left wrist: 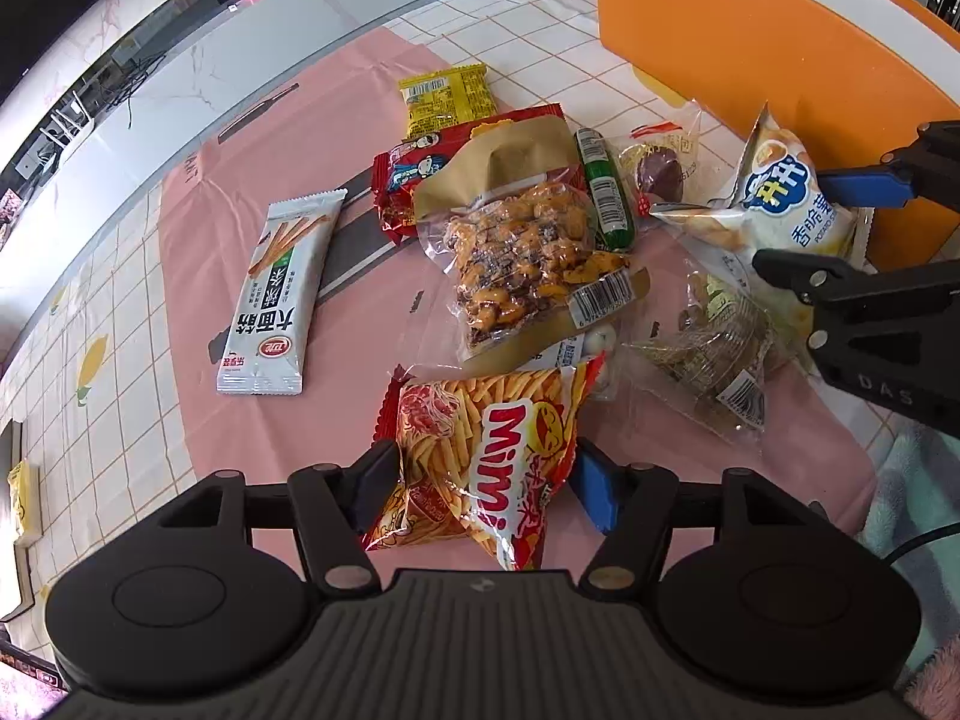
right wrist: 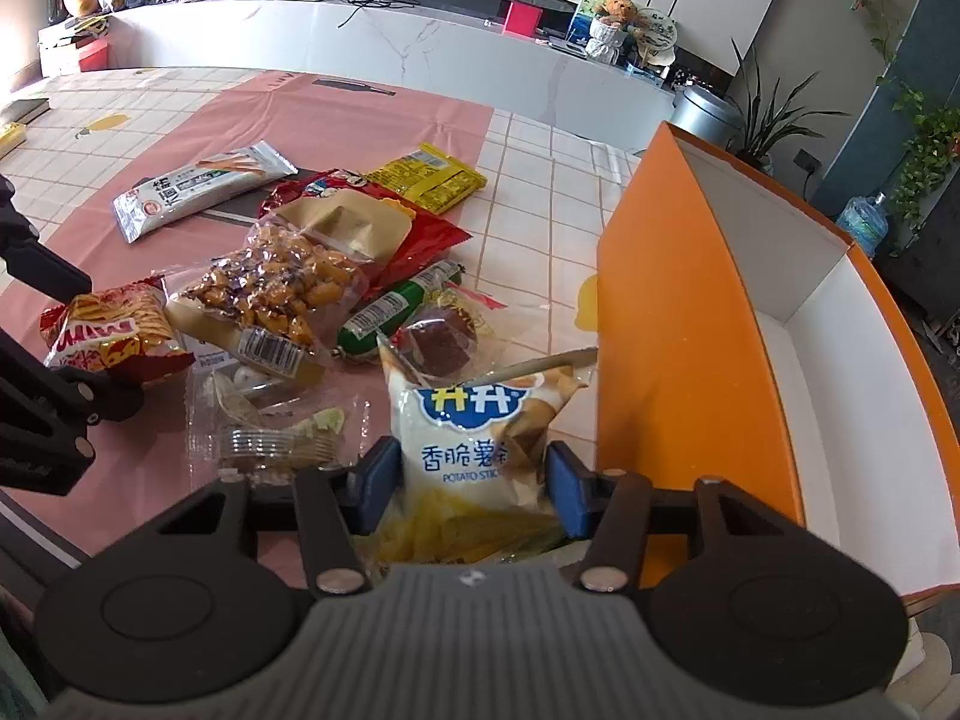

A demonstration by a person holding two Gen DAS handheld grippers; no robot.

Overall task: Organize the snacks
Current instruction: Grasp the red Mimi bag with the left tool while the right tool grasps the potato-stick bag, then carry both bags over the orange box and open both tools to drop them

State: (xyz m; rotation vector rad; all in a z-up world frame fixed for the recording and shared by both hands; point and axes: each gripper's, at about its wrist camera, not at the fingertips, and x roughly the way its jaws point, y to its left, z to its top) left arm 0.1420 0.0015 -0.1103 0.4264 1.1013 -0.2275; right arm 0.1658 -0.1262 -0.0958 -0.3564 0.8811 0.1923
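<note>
My left gripper (left wrist: 483, 489) pinches the light, crinkly Mimi bag (left wrist: 486, 468) mid-body, my right gripper (right wrist: 474, 483) the puffy potato-stick bag (right wrist: 480, 438), box (right wrist: 690, 312) at two o'clock.

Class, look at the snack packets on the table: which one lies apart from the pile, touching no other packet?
The long silver-white biscuit-stick packet. It lies alone on the pink mat, while the other packets overlap or touch in one heap.

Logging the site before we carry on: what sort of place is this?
Probably a home living or dining room: a tablecloth-covered table, a long marble sideboard with routers and a teddy bear, and houseplants.
</note>
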